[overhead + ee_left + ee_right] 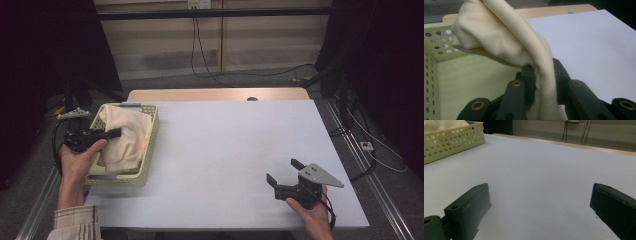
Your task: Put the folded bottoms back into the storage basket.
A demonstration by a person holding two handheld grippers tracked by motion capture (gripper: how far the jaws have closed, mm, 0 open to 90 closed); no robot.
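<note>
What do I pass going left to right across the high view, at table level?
Left gripper shut on the cream cloth → far wall of the pale green basket → bare white tabletop → right gripper, jaws open.

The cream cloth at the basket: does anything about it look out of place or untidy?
Yes, somewhat. The cream cloth is bunched up and hangs over the right rim of the green basket instead of lying inside it. The left gripper is shut on a fold of it. The white table shows no spill or damage.
</note>
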